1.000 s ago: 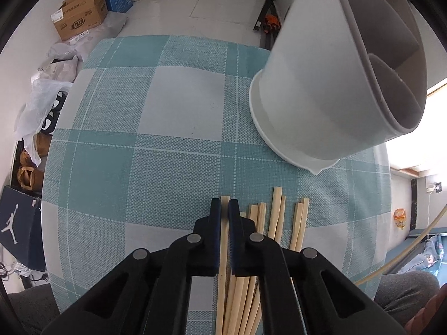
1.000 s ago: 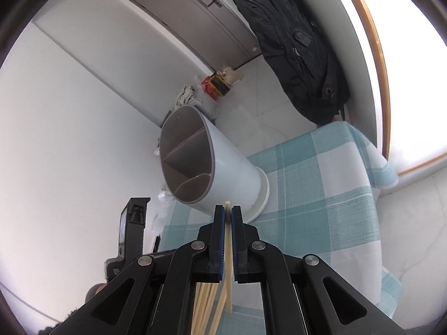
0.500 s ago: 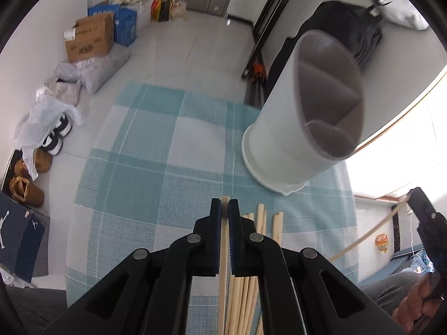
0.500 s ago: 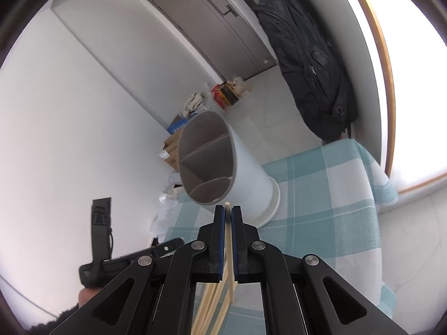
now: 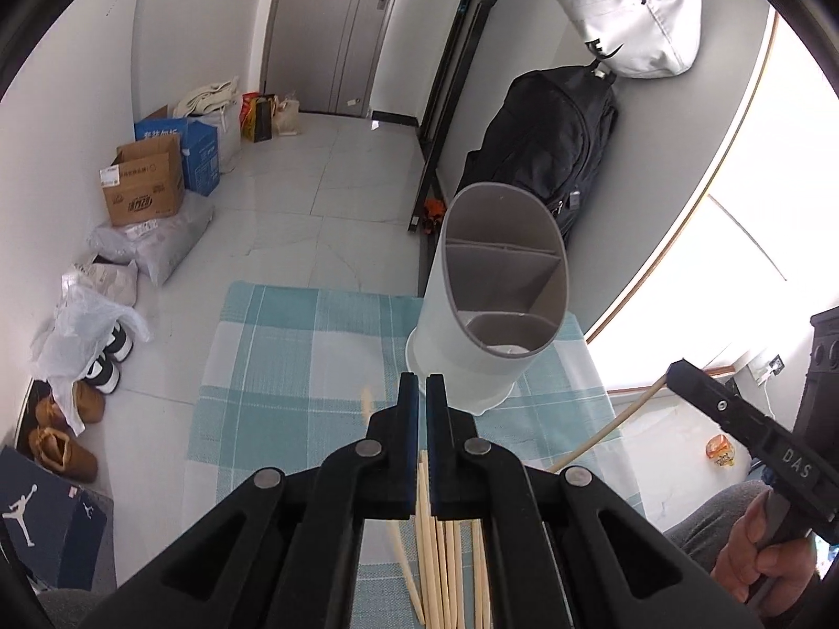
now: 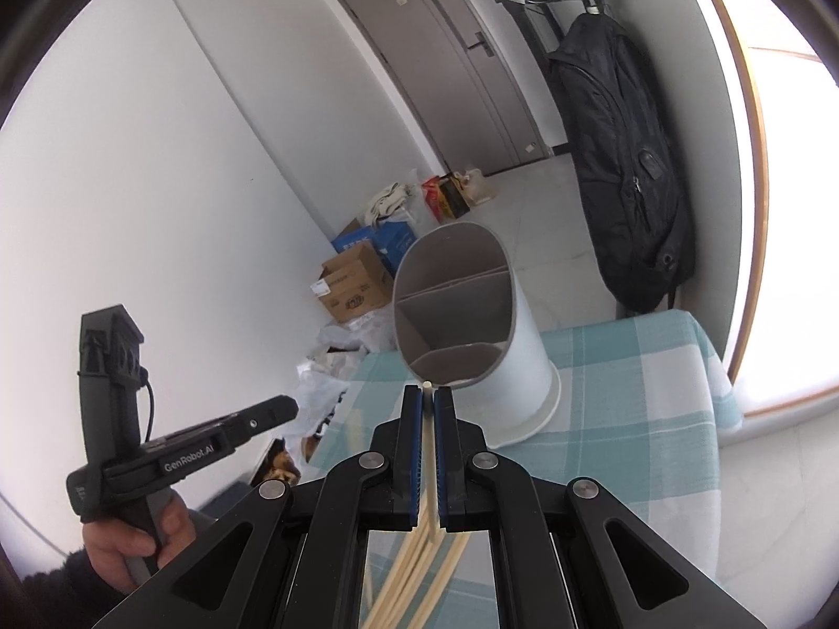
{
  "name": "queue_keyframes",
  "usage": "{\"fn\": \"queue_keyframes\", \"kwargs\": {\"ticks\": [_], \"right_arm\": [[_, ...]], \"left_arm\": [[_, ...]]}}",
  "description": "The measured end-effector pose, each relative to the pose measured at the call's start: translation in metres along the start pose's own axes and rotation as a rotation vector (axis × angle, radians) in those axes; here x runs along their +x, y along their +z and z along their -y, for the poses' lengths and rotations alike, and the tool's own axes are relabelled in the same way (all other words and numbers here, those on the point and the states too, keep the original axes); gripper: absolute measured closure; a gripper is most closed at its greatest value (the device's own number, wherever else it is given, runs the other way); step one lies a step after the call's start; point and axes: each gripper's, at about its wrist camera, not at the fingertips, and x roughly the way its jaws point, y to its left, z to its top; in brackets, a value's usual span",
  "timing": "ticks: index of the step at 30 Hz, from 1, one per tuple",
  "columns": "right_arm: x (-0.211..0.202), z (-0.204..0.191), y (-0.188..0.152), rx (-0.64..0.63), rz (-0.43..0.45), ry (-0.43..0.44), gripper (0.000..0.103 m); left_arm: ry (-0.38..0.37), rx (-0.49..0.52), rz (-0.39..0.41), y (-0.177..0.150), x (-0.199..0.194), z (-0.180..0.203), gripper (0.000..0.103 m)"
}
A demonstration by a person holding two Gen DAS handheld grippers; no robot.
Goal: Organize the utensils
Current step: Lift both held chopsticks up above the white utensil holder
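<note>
Checked tablecloth [image 5: 272, 367]: the left gripper [image 5: 422, 385], raised above the holder [image 5: 493, 314] since a second ago, now nearly closed on nothing, its chopstick [image 5: 367, 399] falling; right gripper [image 6: 428, 394] clamps one chopstick [image 6: 431, 451] near the holder's rim.

Our left tool [image 5: 422, 388] is matte black plastic, its two flat fingers [image 5: 408, 419] lined with blue pads and hinged on silver round rivets. Our right tool [image 6: 428, 401] matches it. Its handle, seen from the left wrist camera, carries pale "DAS" lettering; the left one reads "GenRobot.AI" with a thin black cable. Bare skin shows on our right hand [image 5: 755, 550] and left hand [image 6: 136, 534]; grey trousers.
</note>
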Motion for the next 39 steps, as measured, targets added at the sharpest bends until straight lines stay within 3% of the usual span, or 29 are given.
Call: {"fn": "queue_keyframes", "kwargs": {"ticks": [4,7,10,14,17,23,26,27,29,30,31,34,39], "right_arm": [[0.002,-0.005,0.002,-0.013,-0.001,-0.008,0.099],[0.005,-0.005,0.001,-0.012,-0.012,-0.011,0.099],[0.006,-0.001,0.001,0.004,-0.017,-0.004,0.099],[0.008,0.007,0.000,0.039,-0.020,0.016,0.099],[0.009,0.015,0.001,0.064,-0.022,0.030,0.099],[0.006,0.030,0.003,0.110,-0.011,0.060,0.099],[0.005,0.035,0.003,0.132,-0.012,0.076,0.099],[0.005,0.037,0.003,0.138,-0.014,0.082,0.099],[0.005,0.039,0.003,0.146,-0.015,0.085,0.099],[0.005,0.038,0.003,0.148,-0.016,0.088,0.099],[0.005,0.039,0.003,0.150,-0.015,0.091,0.099],[0.004,0.039,0.004,0.148,-0.012,0.088,0.099],[0.002,0.039,0.003,0.147,-0.009,0.083,0.099]], "left_arm": [[-0.002,0.017,-0.008,0.002,0.002,-0.003,0.103],[-0.004,-0.053,-0.125,-0.001,0.024,-0.022,0.103],[0.064,-0.115,-0.204,-0.009,0.052,-0.043,0.102],[0.116,-0.165,-0.281,-0.016,0.085,-0.064,0.064],[0.165,-0.172,-0.313,-0.017,0.107,-0.070,0.059],[0.305,-0.103,-0.435,-0.023,0.146,-0.070,0.059],[0.328,-0.066,-0.432,-0.026,0.148,-0.064,0.059],[0.344,-0.051,-0.428,-0.026,0.147,-0.061,0.064],[0.328,-0.052,-0.425,-0.025,0.147,-0.058,0.077],[0.326,-0.057,-0.425,-0.023,0.148,-0.059,0.093],[0.310,-0.069,-0.424,-0.022,0.147,-0.059,0.101],[0.264,-0.102,-0.411,-0.021,0.147,-0.062,0.101],[0.201,-0.138,-0.304,-0.014,0.121,-0.058,0.101]]}}
